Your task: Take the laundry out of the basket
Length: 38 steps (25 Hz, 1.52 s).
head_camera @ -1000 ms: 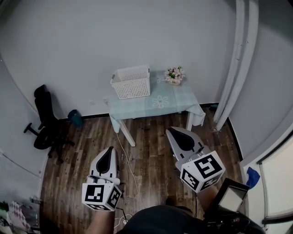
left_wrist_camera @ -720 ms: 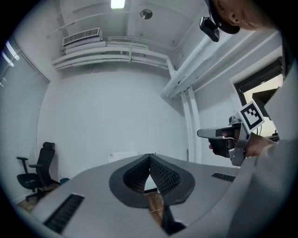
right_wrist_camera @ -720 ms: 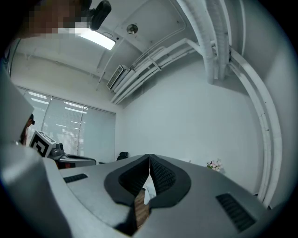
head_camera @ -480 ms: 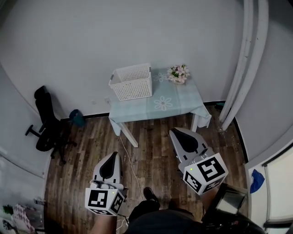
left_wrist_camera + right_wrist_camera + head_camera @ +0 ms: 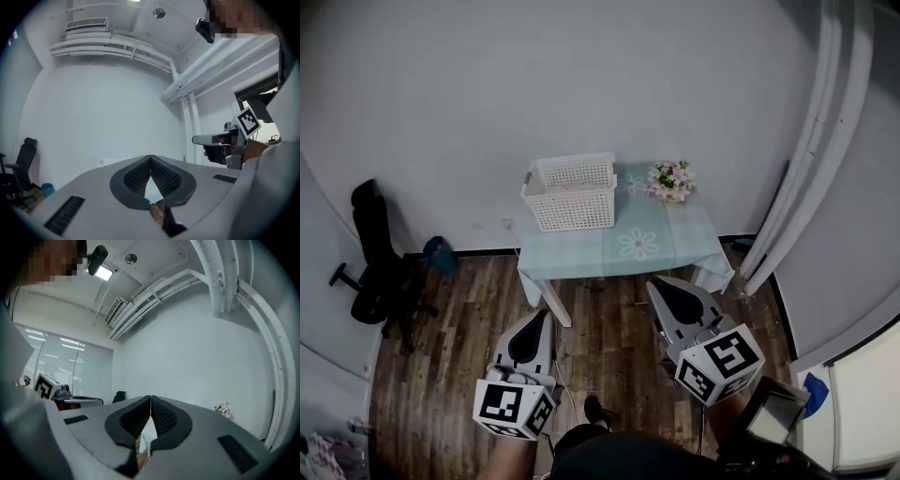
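Note:
A white slatted laundry basket (image 5: pixel 570 192) stands on the left end of a small table (image 5: pixel 623 246) with a pale blue flowered cloth, against the far wall. Pale laundry just shows inside its rim. My left gripper (image 5: pixel 538 317) is held over the wooden floor, well short of the table, jaws shut and empty. The right gripper (image 5: pixel 658 284) is nearer the table's front edge, also shut with nothing in it. In the left gripper view the left gripper (image 5: pixel 150 160) has its tips together. The right gripper (image 5: pixel 150 399) shows tips touching in the right gripper view too.
A pot of pink and white flowers (image 5: pixel 671 179) sits at the table's back right corner. A black office chair (image 5: pixel 367 258) stands at the left by a blue bin (image 5: pixel 437 251). White pipes (image 5: pixel 811 150) run down the right wall. A cable (image 5: pixel 562 345) lies on the floor.
Both grippers and the head have moved forward toward the table; the table and basket now sit lower and closer in the head view. Both jaws stayed shut.

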{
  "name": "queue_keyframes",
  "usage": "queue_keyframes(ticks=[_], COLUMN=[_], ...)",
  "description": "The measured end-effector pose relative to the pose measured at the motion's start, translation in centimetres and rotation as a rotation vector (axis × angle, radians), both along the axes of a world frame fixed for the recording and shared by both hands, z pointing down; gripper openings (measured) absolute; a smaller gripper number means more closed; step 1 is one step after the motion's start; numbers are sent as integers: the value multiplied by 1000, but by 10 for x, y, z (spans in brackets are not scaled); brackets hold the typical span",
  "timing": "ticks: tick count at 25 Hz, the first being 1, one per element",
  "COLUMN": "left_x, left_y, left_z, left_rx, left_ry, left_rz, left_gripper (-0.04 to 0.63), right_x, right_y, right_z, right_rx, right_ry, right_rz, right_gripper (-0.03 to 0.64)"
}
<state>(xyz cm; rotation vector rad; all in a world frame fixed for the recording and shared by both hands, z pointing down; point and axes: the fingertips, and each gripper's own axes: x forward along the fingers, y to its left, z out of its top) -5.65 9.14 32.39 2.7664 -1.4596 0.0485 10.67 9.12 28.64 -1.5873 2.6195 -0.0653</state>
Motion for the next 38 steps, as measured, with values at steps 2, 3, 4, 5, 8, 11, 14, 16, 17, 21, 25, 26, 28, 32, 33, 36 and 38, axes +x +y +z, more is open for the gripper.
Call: queue_keyframes(ticks=[2, 3, 4, 5, 8, 11, 14, 16, 17, 21, 25, 26, 28, 32, 33, 36, 38], left_x=[-9, -14, -21, -28, -46, -64, -82, -92, -95, -100, -93, -91, -85, -73, -69, -55, -46], left_y=[-22, -33, -44, -55, -88, -117, -142, -158, -166, -196, -227, -236, -255, -295, -306, -341, -364], left_z=[-5, -5, -4, -4, -7, -7, -1, 5, 8, 21, 26, 26, 25, 19, 17, 10, 7], left_rx=[-4, -14, -23, -28, -16, -12, -20, -30, -34, -75, -81, -82, -79, -70, -71, -67, -62], left_ry=[21, 40, 55, 60, 41, 32, 26, 32, 36, 97, 119, 120, 112, 74, 72, 67, 67], left_rz=[33, 44, 50, 52, 59, 66, 65, 72, 79, 124, 141, 139, 128, 103, 102, 97, 78], left_gripper=[8, 8, 8, 8, 8, 8, 8, 8, 8, 8, 8, 8, 9, 8, 8, 8, 8], right_x=[-9, -15, -22, -30, -51, -68, -83, -91, -94, -104, -105, -103, -95, -75, -72, -63, -53], right_y=[-25, -37, -48, -57, -86, -115, -142, -156, -161, -183, -214, -224, -244, -292, -305, -343, -366], right_z=[-3, -3, -3, -2, -3, -4, 0, 3, 6, 17, 12, 10, 8, 4, 3, -2, -4], right_rx=[-8, -14, -20, -26, -30, -34, -48, -56, -59, -96, -82, -76, -62, -51, -50, -34, -29], right_ry=[-30, -37, -37, -30, -6, -1, 8, 14, 19, 40, 59, 60, 59, 29, 25, 38, 48], right_rz=[6, 8, 7, 6, 7, 21, 34, 38, 42, 53, 50, 45, 41, 33, 25, -2, -10], right_gripper=[14, 14, 14, 14, 14, 14, 14, 14, 14, 14, 14, 14, 14, 14, 14, 14, 14])
